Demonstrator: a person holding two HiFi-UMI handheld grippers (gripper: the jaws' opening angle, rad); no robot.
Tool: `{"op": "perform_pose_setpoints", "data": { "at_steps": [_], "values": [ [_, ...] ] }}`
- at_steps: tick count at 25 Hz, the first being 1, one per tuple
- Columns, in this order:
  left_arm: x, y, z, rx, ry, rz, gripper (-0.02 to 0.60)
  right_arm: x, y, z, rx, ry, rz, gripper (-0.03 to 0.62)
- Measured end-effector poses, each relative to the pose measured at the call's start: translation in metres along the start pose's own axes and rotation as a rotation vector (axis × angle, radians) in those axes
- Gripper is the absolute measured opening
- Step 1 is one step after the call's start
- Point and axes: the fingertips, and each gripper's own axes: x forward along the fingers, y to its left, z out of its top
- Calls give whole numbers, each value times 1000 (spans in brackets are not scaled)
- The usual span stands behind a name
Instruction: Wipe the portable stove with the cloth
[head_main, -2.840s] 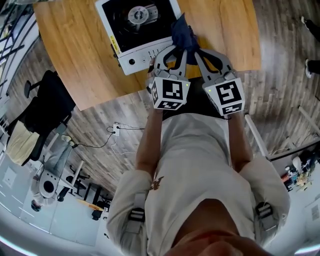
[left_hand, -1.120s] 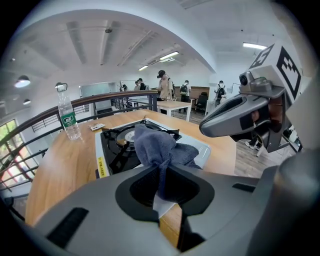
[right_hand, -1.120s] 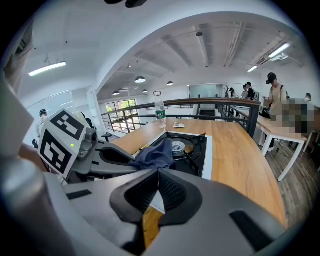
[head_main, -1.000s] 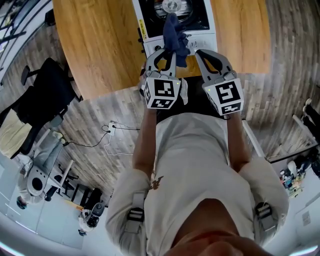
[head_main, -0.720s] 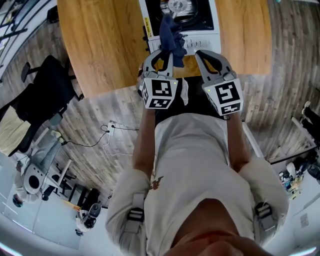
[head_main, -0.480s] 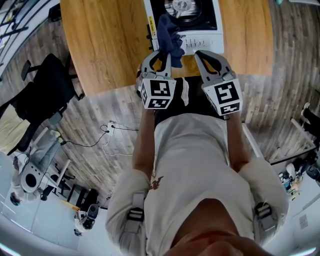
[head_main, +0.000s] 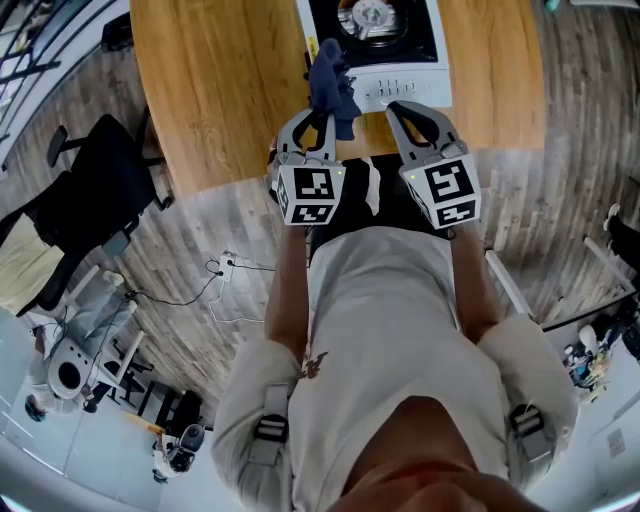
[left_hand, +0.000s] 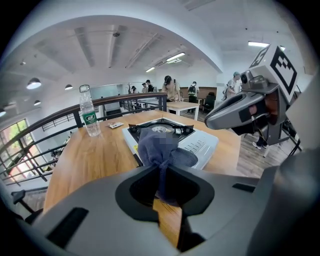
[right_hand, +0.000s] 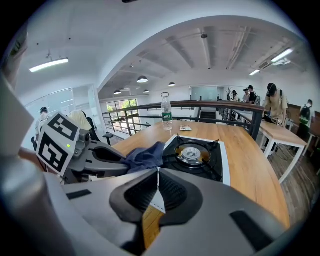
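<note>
The left claw (left_hand: 161, 169) is clamped on a dark blue cloth (left_hand: 161, 147). A narrow pinch of fabric runs down between its closed tips, and the rest bunches up in a loose ball just beyond them. In the head view the cloth shows in the upper middle of the frame, over the near left corner of the portable stove (head_main: 412, 92). Whether it rests on the stove or hangs just above it cannot be told.

The stove has a white body and a black top with a round burner (right_hand: 192, 153) in the middle. It sits on a wooden bench (head_main: 220, 90) at the top centre of the head view.

The right claw (right_hand: 158, 172) has its tips together with nothing between them. In the head view it lies just right of the left claw, pointing at the stove's white front panel.

A clear bottle (left_hand: 88, 117) with a green label stands upright on the bench beyond the stove, at the upper left of the left gripper view. A black chair (head_main: 85, 205) stands on the plank floor (head_main: 200, 250) at the left of the head view.
</note>
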Motion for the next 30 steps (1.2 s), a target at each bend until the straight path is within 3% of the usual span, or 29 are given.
{"op": "perform_pose_setpoints", "data": {
  "at_steps": [7,9,16,20,24,30],
  "values": [
    [-24,2,25,-4,-115,-40,64,4,17,11,178,-23,42,36],
    [-29,2,35,10,-154,-52,64,6,23,15,231,-20,76,162],
    [-38,-5,59,86,-242,-101,64,4,30,33,403,-65,88,236],
    [-41,-15,73,134,-282,-138,64,2,22,48,450,-104,70,281],
    [-42,-24,84,156,-332,-182,66,3,14,55,479,-118,68,296],
    [-41,-30,101,207,-374,-231,66,1,6,63,594,-150,186,296]
  ]
}}
